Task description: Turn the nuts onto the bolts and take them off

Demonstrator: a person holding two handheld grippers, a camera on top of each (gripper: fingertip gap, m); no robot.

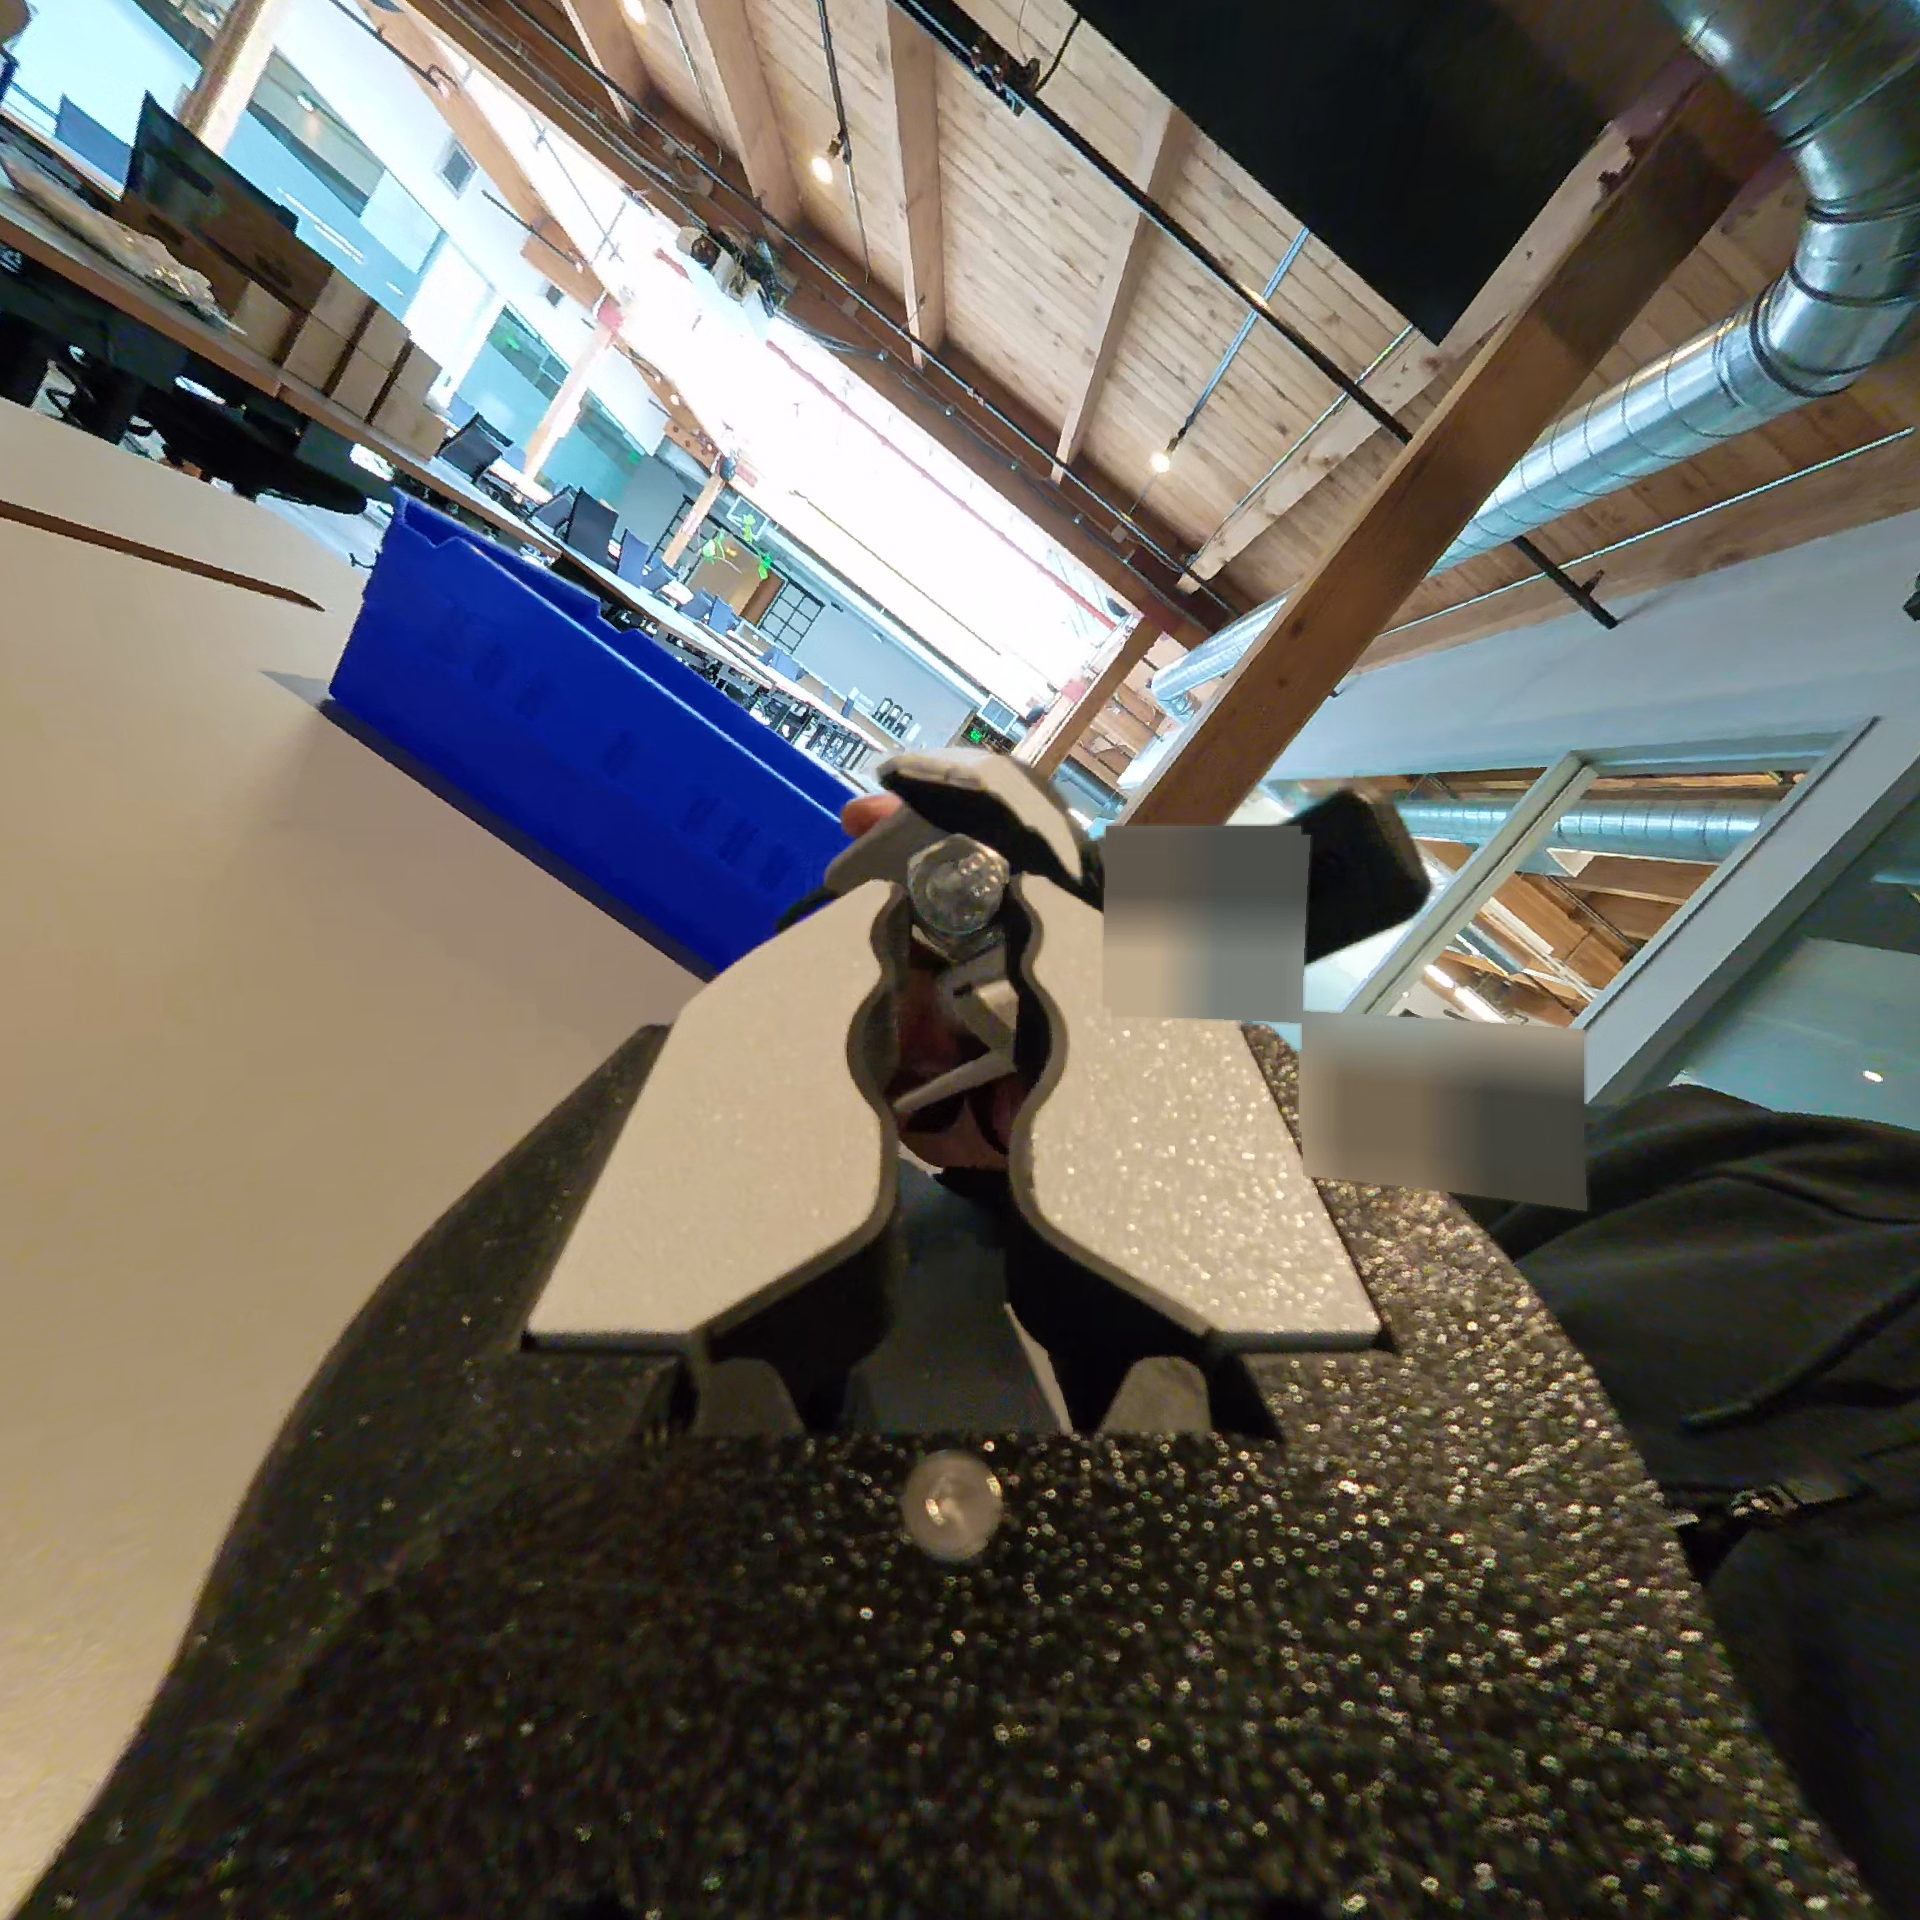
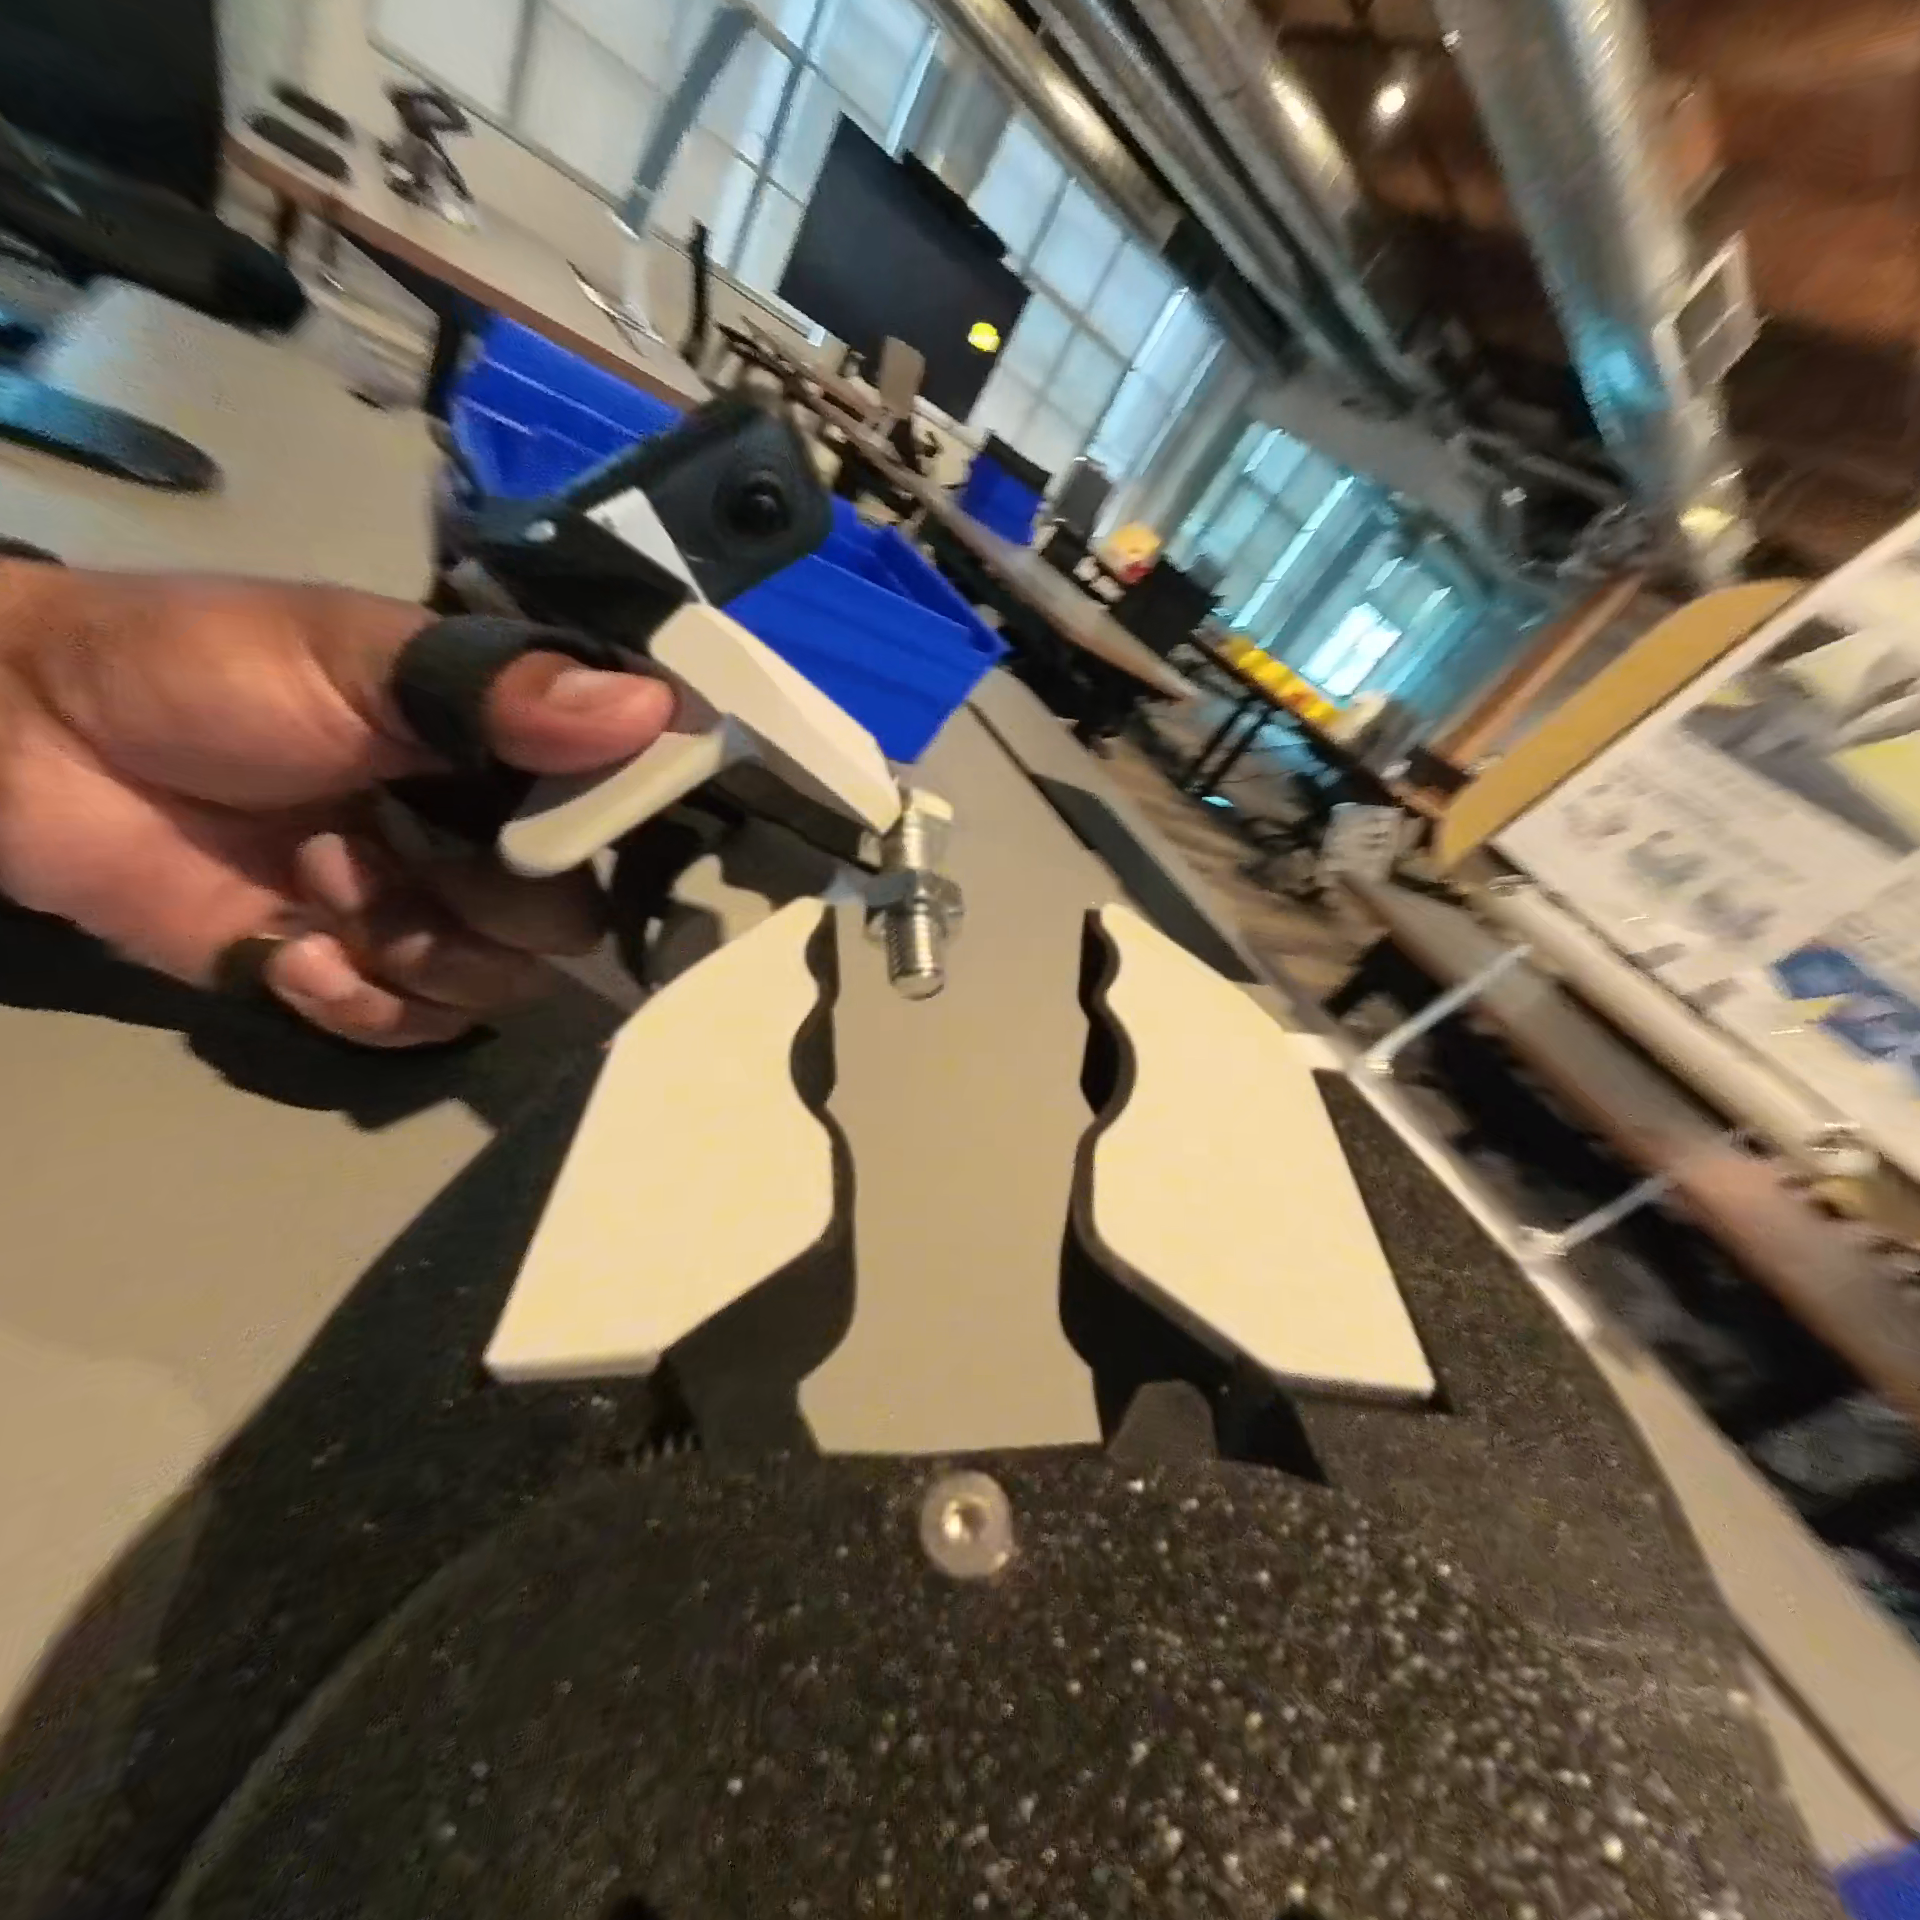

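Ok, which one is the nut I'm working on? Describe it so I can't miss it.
In the right wrist view, start at the bare hand on the left; the left gripper it holds pinches a shiny steel bolt pointing downward. The silver hex nut sits partway along its thread, below the grey fingertips, with bare thread protruding beneath, just ahead of the open right gripper.

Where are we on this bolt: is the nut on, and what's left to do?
Done: the nut is on the bolt, partway up, with bare thread below it. In hand: the left gripper is shut on the bolt; the right gripper is open just below the bolt's end, holding nothing. Left: grip the nut with the right fingers and turn it further on or off; I can't tell which.
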